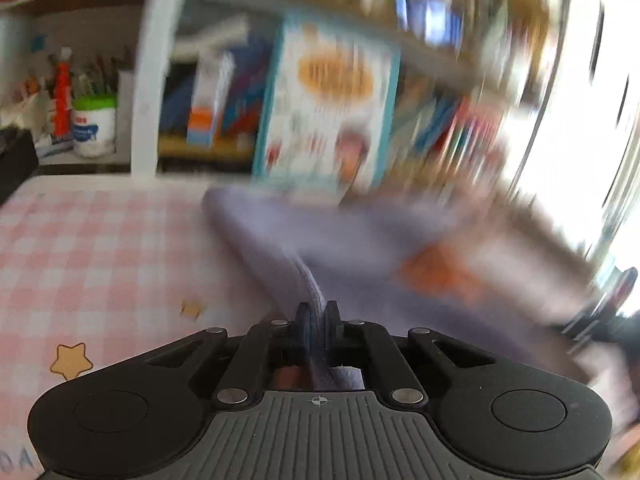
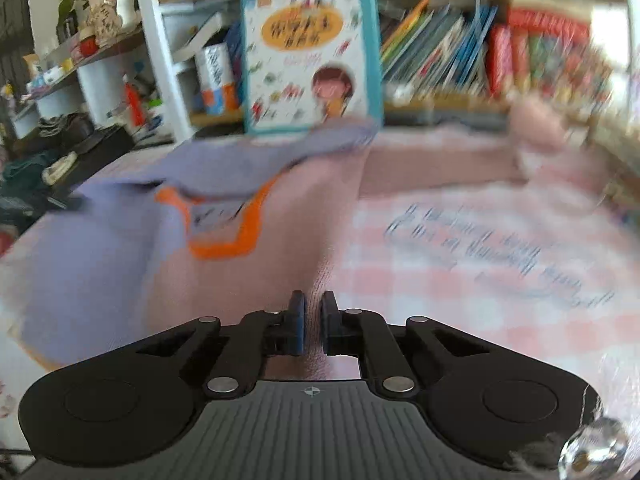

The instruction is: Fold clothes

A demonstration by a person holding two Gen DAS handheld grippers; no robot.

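A garment lies on the pink checked cloth (image 1: 80,240). It is lavender (image 1: 280,232) with a pink part (image 2: 280,232) and an orange neck trim (image 2: 240,236). In the left wrist view my left gripper (image 1: 318,312) is shut on a bunched lavender fold that rises from the cloth into its pads. In the right wrist view my right gripper (image 2: 313,300) is shut on a ridge of the pink part, and the rest of the garment spreads away to the left and back. Both views are blurred.
A bookshelf (image 2: 440,100) runs along the far edge with a big picture book (image 2: 308,52) leaning in front of it. A white tub with a green lid (image 1: 94,124) and a dark box (image 1: 16,160) stand at the far left. Printed writing (image 2: 500,248) marks the cloth at right.
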